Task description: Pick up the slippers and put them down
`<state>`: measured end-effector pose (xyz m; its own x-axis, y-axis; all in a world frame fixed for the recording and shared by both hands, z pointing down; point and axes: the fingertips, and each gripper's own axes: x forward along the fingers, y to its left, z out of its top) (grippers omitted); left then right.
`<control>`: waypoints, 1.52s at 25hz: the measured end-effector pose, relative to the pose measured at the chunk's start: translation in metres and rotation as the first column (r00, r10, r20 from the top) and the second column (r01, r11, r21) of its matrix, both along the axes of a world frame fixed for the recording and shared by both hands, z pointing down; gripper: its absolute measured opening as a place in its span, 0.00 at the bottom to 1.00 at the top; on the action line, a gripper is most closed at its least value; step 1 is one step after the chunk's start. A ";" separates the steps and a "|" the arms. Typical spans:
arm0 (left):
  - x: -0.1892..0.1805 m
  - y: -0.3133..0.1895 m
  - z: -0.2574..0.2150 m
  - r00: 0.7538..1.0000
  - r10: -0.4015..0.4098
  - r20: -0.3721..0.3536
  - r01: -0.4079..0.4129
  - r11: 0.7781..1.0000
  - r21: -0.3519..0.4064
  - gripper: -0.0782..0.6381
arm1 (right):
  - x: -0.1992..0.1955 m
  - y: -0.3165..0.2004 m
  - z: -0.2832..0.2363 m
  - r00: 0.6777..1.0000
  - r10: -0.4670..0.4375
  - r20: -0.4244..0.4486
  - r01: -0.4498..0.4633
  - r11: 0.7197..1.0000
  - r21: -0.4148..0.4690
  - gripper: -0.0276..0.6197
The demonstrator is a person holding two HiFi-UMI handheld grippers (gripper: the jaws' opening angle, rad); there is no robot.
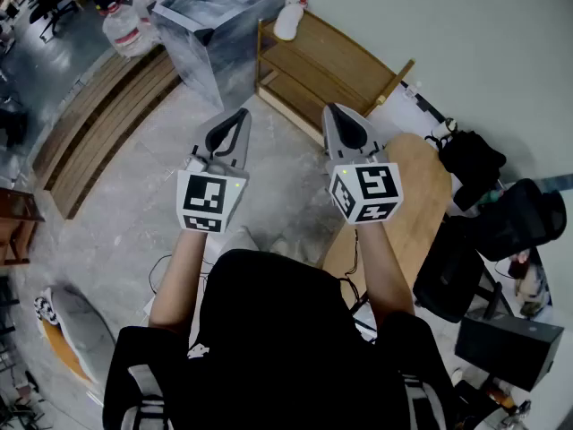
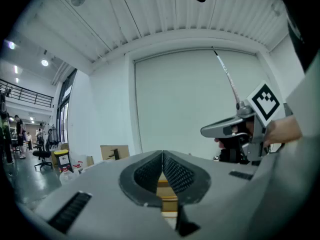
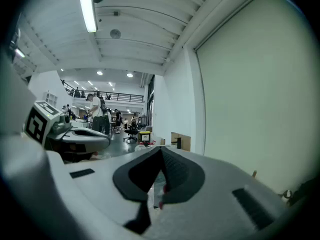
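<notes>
The person holds both tools level and side by side over the grey floor. The left tool [image 1: 238, 120] has its jaws pressed together, the ribbed pads meeting along one line with nothing between them. The right tool [image 1: 337, 115] is also pressed together and empty, as its own gripper view shows. The two are near each other but apart.

Ahead of them stands a low wooden rack [image 1: 336, 65] against the white wall, with a white jug [image 1: 290, 20] at its far end. Just beside the rack is a foil-wrapped box [image 1: 208, 27], and water bottles [image 1: 125, 27] stand left of that. Wooden planks [image 1: 103, 119] lie on the floor to the left. A rounded wooden surface [image 1: 423, 193] sits to the right, with a black office chair [image 1: 497, 231] beyond it.

The slippers [image 1: 236, 239] may be the pale shapes on the floor below the tools, just in front of the person's torso; they are half hidden, so this is uncertain.
</notes>
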<state>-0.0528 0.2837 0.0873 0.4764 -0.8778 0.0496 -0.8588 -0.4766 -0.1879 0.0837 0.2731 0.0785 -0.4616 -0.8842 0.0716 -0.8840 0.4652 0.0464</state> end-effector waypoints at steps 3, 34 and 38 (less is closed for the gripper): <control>-0.002 0.004 0.000 1.000 0.001 -0.001 -0.001 1.000 -0.003 0.12 | -0.004 0.004 0.001 1.000 -0.003 -0.001 0.003 1.000 0.002 0.04; -0.002 -0.058 0.009 0.999 -0.052 -0.010 0.052 0.999 -0.013 0.12 | 0.002 -0.054 0.020 0.998 -0.055 -0.042 0.055 0.998 -0.005 0.04; -0.002 -0.087 0.010 0.998 -0.050 -0.025 0.049 0.999 -0.022 0.12 | 0.002 -0.084 0.023 0.998 -0.056 -0.038 0.056 0.998 -0.014 0.04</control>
<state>-0.0547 0.1969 0.0977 0.4338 -0.8992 0.0572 -0.8858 -0.4372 -0.1554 0.0852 0.1894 0.1012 -0.5069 -0.8559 0.1018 -0.8543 0.5146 0.0730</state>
